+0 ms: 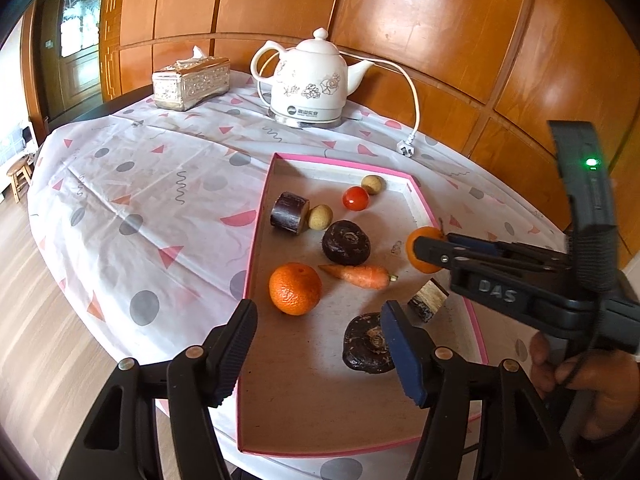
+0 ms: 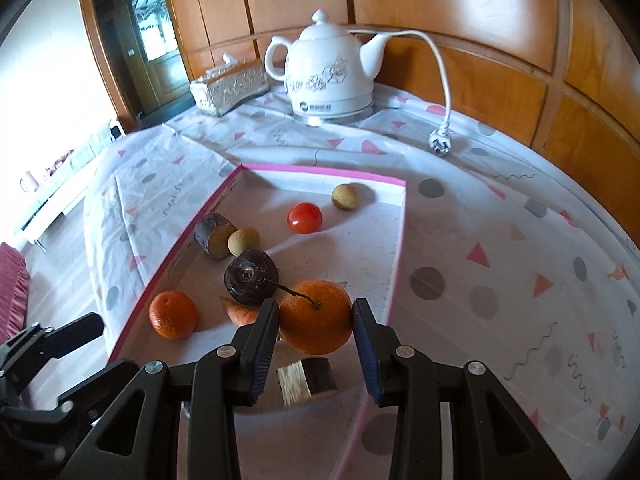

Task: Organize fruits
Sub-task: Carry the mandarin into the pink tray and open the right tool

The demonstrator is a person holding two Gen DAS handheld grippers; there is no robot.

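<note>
The stemmed orange (image 2: 314, 318) sits right between the pads of the right tool (image 2: 315, 322), both fingers pressed to its sides, so that tool is closed on it, holding it over the right edge of the pink-rimmed tray (image 1: 256, 240). From the left wrist view the same orange (image 1: 420, 250) shows only partly behind the dark fingertips.

Count inside the tray: one more orange (image 1: 295, 289) near the left wall, one carrot (image 1: 360, 276) just right of it, two dark round water chestnuts (the farther one (image 1: 346, 242) mid-tray, the nearer one (image 1: 366, 344) toward the front), two small tan longans (image 1: 320, 217) (image 1: 373, 184), one red tomato (image 1: 355, 198) and two cut cane pieces (image 1: 290, 213) (image 1: 427, 300). One longan touches the far cane piece; the tomato lies just beside the other longan at the back.

The left tool (image 1: 320, 354) hangs wide open and holds nothing, its fingers straddling the tray's front part, loose orange just beyond its left finger.

Behind the tray on the patterned tabletop (image 1: 140, 184): one white kettle (image 1: 310, 80), its plug (image 1: 406, 148) lying loose, and one tissue box (image 1: 192, 82).
</note>
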